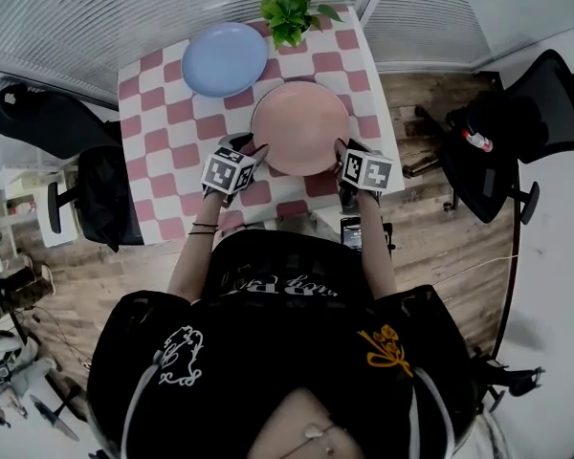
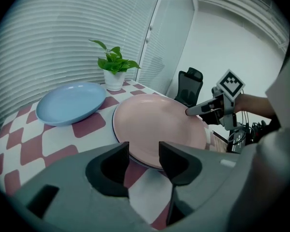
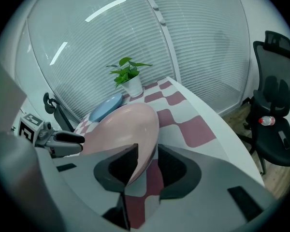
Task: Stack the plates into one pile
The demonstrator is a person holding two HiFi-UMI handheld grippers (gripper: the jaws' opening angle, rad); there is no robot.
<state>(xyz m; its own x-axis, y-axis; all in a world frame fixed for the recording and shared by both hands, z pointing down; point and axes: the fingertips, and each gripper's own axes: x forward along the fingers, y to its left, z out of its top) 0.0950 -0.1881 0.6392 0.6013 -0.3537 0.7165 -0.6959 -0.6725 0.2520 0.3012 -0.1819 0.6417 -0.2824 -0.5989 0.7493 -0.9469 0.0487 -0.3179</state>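
A pink plate lies flat on the checked table, with a light blue plate behind it to the left. My left gripper is at the pink plate's near left rim. In the left gripper view the jaws stand apart on either side of that rim without pressing it. My right gripper is at the plate's right rim. In the right gripper view the rim runs between its jaws, with a gap on one side.
A potted plant stands at the table's far edge, behind the plates. A black office chair is on the floor to the right and another to the left. The table's right edge drops to a wooden floor.
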